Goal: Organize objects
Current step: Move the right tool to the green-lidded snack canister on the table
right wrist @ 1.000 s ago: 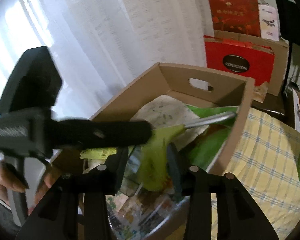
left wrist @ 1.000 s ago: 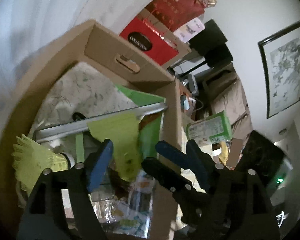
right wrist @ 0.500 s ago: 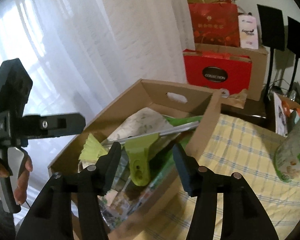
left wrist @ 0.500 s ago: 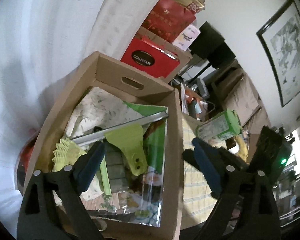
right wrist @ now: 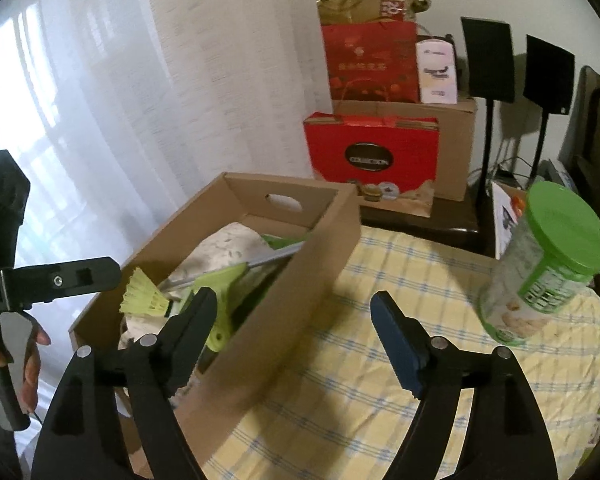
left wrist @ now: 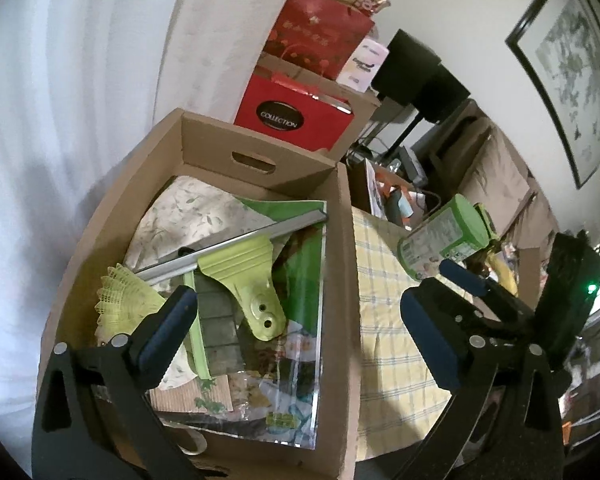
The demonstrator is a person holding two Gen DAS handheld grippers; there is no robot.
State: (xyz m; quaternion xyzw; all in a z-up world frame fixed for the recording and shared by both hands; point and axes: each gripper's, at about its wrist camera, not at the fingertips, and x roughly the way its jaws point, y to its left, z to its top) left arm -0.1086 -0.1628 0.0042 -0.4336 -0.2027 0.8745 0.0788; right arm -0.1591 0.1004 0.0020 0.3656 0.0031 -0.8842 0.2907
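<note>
An open cardboard box (left wrist: 342, 264) (right wrist: 312, 280) sits at the left of a table with a yellow checked cloth (right wrist: 400, 360). In it lie a green squeegee (left wrist: 244, 276) (right wrist: 220, 288) with a metal blade, a yellow shuttlecock (left wrist: 120, 300) (right wrist: 144, 292), a leaf-print cloth (left wrist: 188, 212) and packets. A green-lidded jar (right wrist: 540, 276) (left wrist: 444, 236) stands on the cloth at the right. My left gripper (left wrist: 296, 320) is open and empty above the box's right wall. My right gripper (right wrist: 294, 324) is open and empty above the box wall and cloth.
Behind the table, red gift boxes (right wrist: 372, 156) and a brown carton (right wrist: 452, 140) are stacked against the wall, with two black speakers on stands (right wrist: 488, 64). White curtains (right wrist: 80, 100) hang at the left. The other gripper's body (right wrist: 40, 284) shows at the left edge.
Both grippers have pulled back and up out of the box. The right gripper let go of the green squeegee, which now lies in the box, and swung right toward the jar.
</note>
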